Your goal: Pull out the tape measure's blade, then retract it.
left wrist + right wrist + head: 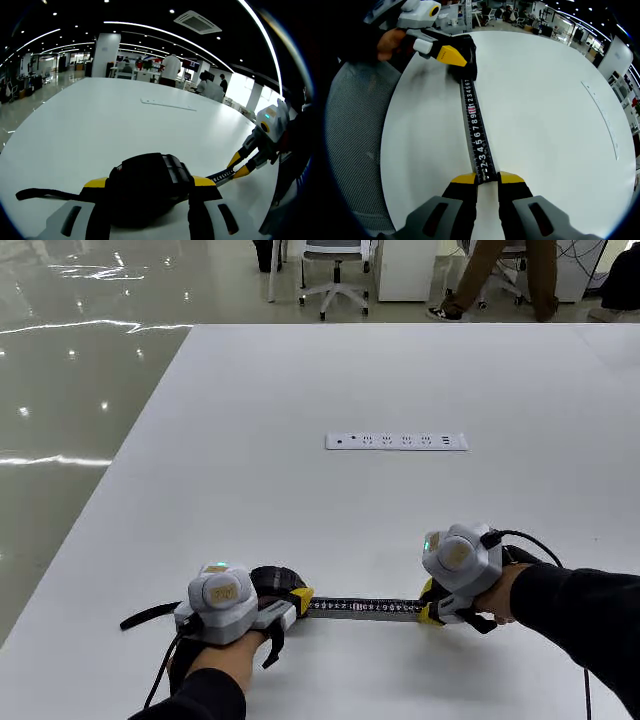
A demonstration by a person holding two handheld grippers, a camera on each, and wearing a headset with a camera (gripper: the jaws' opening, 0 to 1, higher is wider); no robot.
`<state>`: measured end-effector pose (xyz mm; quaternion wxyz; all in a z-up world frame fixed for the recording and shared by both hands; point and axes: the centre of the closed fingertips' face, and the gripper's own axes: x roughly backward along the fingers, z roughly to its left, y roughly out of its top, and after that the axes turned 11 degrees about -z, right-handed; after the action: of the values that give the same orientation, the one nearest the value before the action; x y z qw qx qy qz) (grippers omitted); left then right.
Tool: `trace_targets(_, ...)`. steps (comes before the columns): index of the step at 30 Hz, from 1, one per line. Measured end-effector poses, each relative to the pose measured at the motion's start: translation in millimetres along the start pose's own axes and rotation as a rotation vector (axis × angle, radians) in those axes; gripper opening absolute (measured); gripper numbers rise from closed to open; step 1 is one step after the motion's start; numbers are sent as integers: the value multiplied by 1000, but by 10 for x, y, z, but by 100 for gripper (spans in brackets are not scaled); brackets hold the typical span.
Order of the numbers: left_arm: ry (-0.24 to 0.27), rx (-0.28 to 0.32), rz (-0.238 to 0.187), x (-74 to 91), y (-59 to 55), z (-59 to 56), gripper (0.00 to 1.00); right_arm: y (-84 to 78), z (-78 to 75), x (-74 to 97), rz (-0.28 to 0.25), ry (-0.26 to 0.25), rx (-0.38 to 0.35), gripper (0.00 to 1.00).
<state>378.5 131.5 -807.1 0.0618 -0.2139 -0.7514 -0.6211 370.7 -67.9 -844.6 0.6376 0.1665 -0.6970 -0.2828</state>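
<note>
- My left gripper (pixel 149 182) is clamped on the tape measure case (pixel 150 197), near left on the table (pixel 300 390).
- My right gripper (pixel 487 177) is closed on the blade (pixel 474 125) tip, at near right.
- Right gripper view: numerals readable. Head view: blurred.
- Head view: power strip (pixel 396 441) far off, well apart.

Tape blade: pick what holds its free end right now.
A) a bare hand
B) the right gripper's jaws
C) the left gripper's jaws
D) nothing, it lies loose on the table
B: in the right gripper view, the right gripper has its yellow-tipped jaws closed on the low-number end of the blade, while the left gripper clamps the black case at the other end.
</note>
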Motion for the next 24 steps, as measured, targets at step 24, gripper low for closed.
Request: trace_targets(24, -7, 13, -1, 0, 4, 4, 58, 130, 28, -75, -51, -11, -34, 11)
